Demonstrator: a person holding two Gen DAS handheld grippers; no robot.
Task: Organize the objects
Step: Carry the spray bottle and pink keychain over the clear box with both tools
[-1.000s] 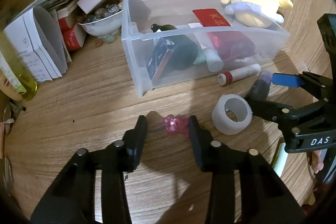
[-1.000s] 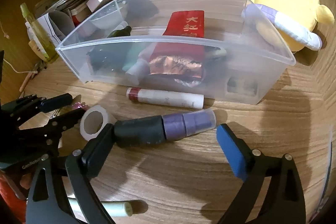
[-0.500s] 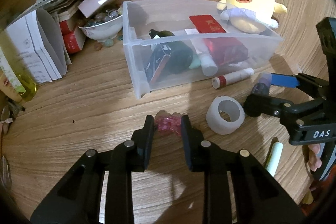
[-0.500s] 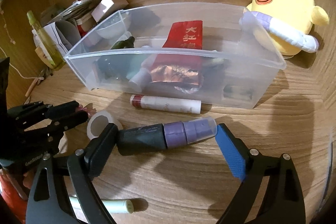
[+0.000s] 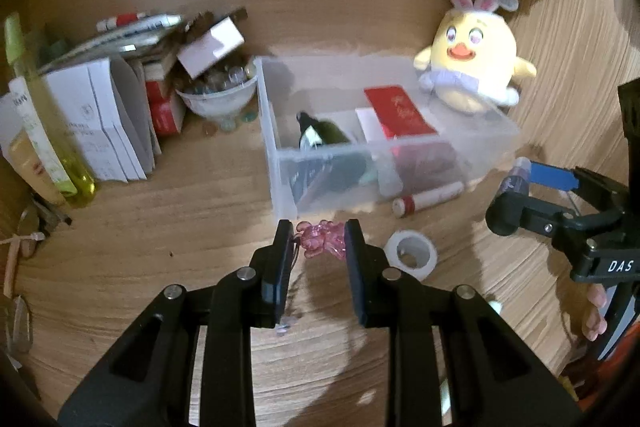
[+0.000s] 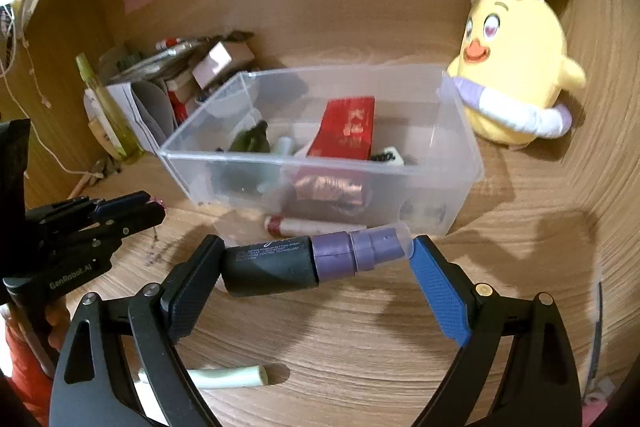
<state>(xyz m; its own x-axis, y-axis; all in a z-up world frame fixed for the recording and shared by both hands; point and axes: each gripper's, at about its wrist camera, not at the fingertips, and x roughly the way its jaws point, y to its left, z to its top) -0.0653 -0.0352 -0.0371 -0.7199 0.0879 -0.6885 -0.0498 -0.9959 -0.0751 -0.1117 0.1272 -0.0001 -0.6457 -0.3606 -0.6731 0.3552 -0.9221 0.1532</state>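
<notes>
The right gripper [image 6: 316, 263] holds a spray bottle [image 6: 304, 263] endwise between its 2 fingers: the black base presses on the left pad and the clear cap on the blue right pad, so the long axis of the bottle lies across the gripper, parallel to the near wall of the clear bin [image 6: 320, 183]. The bin is straight ahead and close, so I judge this hand must go forward and over the wall. Small white print on the bottle ends in "SPRAY" and "TECHNOLOGY"; the other words are too small to read.

The left gripper [image 5: 318, 247] is closed on a pink charm [image 5: 322, 243], lifted off the table, with the left corner of the bin just in front. It carries "GenRobot.AI", and the right one "DAS".

On the table, just before the bin, lie a tape roll [image 5: 412, 253] and a red-capped tube [image 5: 428, 199]. Inside the bin a red envelope [image 6: 348, 129] has gold characters which I cannot read.
</notes>
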